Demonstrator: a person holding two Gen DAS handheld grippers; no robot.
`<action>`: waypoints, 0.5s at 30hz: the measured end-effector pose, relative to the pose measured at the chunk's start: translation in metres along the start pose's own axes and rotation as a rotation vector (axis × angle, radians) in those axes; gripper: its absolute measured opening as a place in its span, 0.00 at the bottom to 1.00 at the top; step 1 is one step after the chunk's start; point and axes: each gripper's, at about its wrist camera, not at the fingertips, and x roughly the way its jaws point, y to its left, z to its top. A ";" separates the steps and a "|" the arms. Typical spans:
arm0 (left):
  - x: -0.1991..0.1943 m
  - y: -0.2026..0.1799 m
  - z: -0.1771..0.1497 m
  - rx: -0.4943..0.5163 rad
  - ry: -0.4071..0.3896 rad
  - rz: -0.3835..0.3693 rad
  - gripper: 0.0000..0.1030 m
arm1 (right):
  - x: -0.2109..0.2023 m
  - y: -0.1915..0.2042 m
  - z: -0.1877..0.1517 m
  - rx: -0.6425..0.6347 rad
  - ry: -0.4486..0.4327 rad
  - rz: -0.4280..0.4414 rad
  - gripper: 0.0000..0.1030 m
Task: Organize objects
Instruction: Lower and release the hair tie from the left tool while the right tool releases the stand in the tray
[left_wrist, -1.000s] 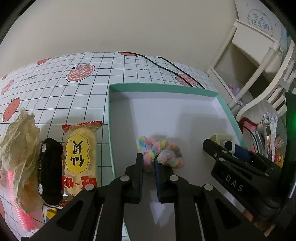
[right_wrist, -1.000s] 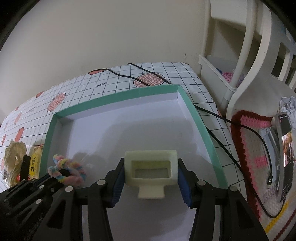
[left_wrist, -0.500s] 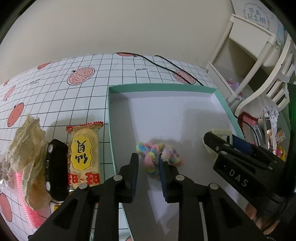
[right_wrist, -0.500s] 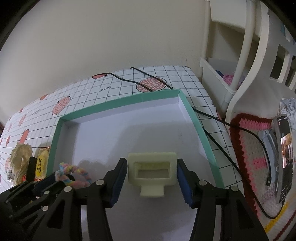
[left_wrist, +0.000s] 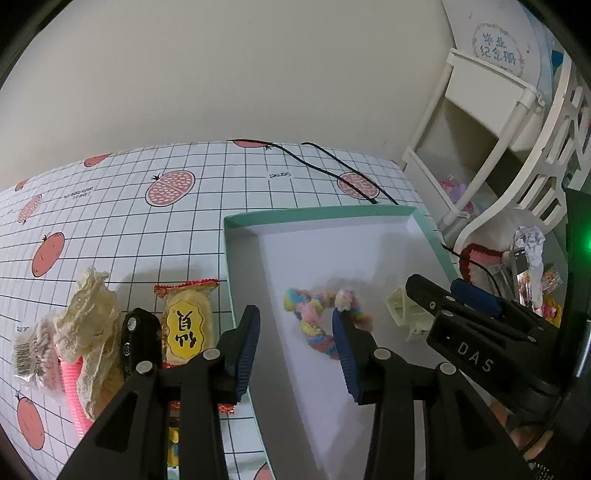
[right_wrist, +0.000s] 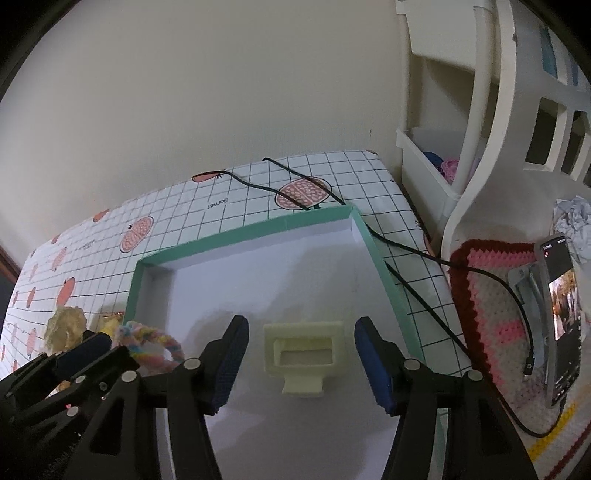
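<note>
Both grippers stand wide open over the green-rimmed tray (right_wrist: 384, 266) and neither has hold of anything. The left gripper (left_wrist: 299, 343) straddles the tray's left wall; the pastel fuzzy braid (left_wrist: 317, 325) lies loose on the white floor, just by its right finger. The right gripper (right_wrist: 299, 354) frames the cream plastic clip (right_wrist: 304, 356), which sits flat on the tray floor with a clear gap to each finger. Two items look delivered, so the job now, I'd say, is a clean exit: lift straight up and back so no finger drags the braid or nudges the clip. Next candidates wait on the checked tablecloth (left_wrist: 110, 206) left of the tray: the yellow snack packet (left_wrist: 188, 325), the black gadget (left_wrist: 138, 339) beside it, the crumpled lace (left_wrist: 92, 321). For the packet, come down square across its narrow width, mind the gadget close alongside
</note>
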 end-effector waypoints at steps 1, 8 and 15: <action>0.001 0.001 0.000 -0.002 -0.001 0.001 0.43 | 0.001 -0.001 0.000 0.003 0.001 -0.001 0.62; 0.015 0.002 -0.008 0.015 0.026 0.031 0.51 | 0.005 0.000 -0.004 -0.012 0.021 -0.002 0.62; 0.014 0.002 -0.010 0.002 0.032 0.007 0.59 | 0.006 0.001 -0.006 -0.016 0.024 -0.003 0.62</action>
